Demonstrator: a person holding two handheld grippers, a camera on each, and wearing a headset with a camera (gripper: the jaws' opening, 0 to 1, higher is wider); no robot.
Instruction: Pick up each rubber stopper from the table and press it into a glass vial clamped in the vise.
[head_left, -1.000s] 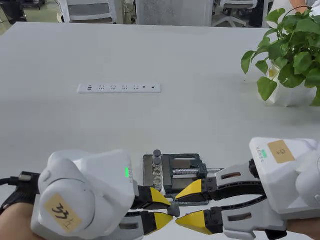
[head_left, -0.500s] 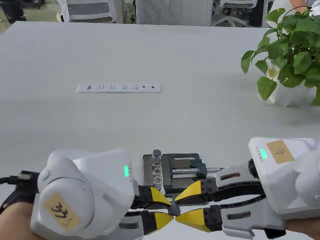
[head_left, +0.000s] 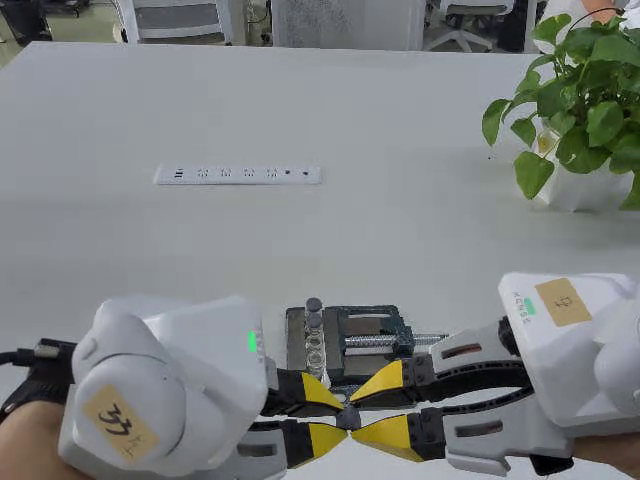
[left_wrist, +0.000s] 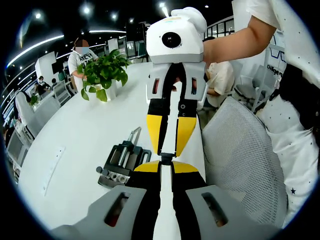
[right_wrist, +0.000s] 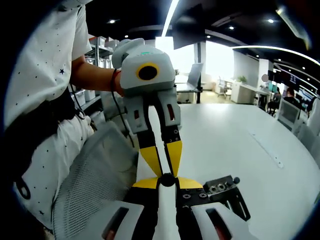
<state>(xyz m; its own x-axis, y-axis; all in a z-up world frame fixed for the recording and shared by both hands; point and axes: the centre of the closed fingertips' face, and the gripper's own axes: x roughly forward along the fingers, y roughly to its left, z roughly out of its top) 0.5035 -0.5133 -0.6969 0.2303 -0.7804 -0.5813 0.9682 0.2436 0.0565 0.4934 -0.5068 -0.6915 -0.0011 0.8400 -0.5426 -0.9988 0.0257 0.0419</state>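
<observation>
A small dark rubber stopper (head_left: 347, 418) hangs above the table's near edge, pinched from both sides. My left gripper (head_left: 338, 415) reaches in from the left and is shut on it. My right gripper (head_left: 357, 415) comes from the right, its yellow fingertips (head_left: 383, 381) closed on the same stopper. The stopper (left_wrist: 165, 159) sits at the meeting tips in the left gripper view, and likewise the stopper (right_wrist: 167, 180) in the right gripper view. Just beyond stands the dark vise (head_left: 375, 322) holding a row of glass vials (head_left: 315, 348); the far one carries a dark stopper (head_left: 314, 305).
A white power strip (head_left: 238, 176) lies on the grey table (head_left: 300, 100) mid-left. A potted plant (head_left: 580, 110) stands at the right edge. A mesh chair (left_wrist: 240, 150) is beside the table, with people beyond it.
The right gripper's jaws have closed from wide open onto the stopper held at the left gripper's tips. The left gripper has stayed put.
</observation>
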